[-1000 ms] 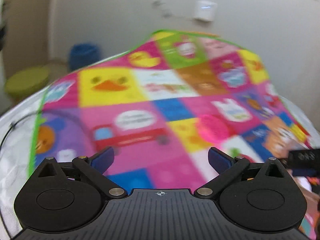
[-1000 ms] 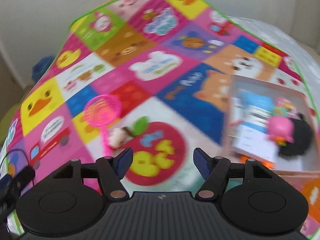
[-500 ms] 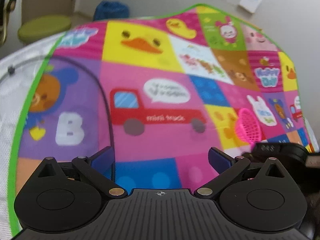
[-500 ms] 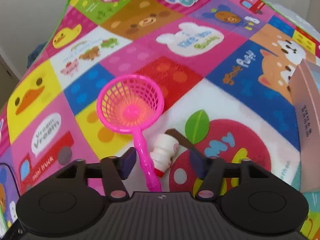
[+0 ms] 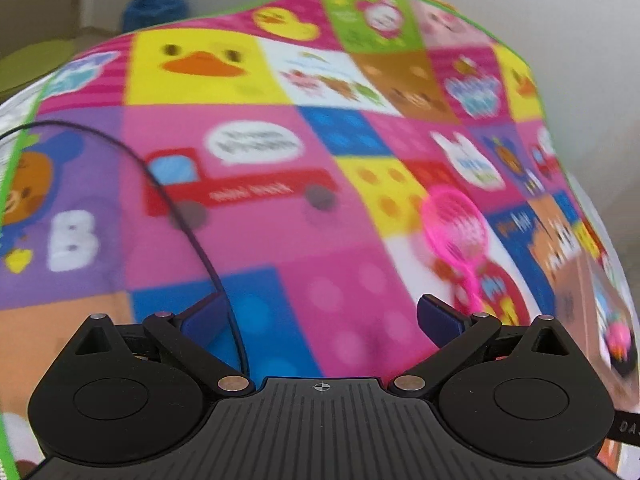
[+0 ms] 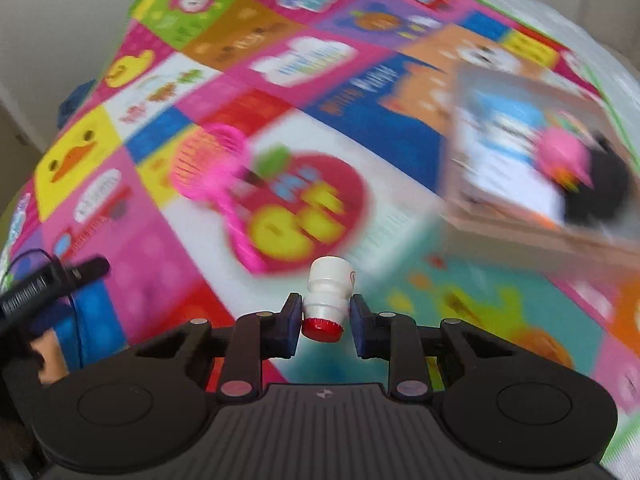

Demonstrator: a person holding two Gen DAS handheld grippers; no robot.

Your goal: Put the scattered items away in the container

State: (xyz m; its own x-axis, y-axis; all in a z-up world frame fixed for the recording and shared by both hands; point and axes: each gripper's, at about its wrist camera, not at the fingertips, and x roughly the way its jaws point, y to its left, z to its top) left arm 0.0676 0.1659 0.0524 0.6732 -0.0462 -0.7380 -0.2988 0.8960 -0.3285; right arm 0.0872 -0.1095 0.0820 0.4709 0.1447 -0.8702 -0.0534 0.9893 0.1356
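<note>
A small white bottle with a red cap (image 6: 328, 292) sits between the pads of my right gripper (image 6: 326, 316). The jaws are closing, the pads press its sides and it hangs above the play mat. A pink toy net (image 6: 208, 160) lies on the mat to the left, beside the red apple print. The cardboard box (image 6: 500, 208) stands at the right and holds a pink toy and a black item. My left gripper (image 5: 320, 316) is open and empty over the mat, with the pink net (image 5: 456, 220) ahead to its right.
The colourful play mat (image 5: 280, 240) covers the floor up to a pale wall. A thin black cable (image 5: 172, 200) curves across its left part. A blue object (image 5: 156, 8) and a green stool sit past the far-left edge. A black device (image 6: 52, 280) shows at the left of the right wrist view.
The right gripper closed around the white bottle, lifted it off the mat and swung right, bringing the box back into view. The left gripper tipped down and stayed open.
</note>
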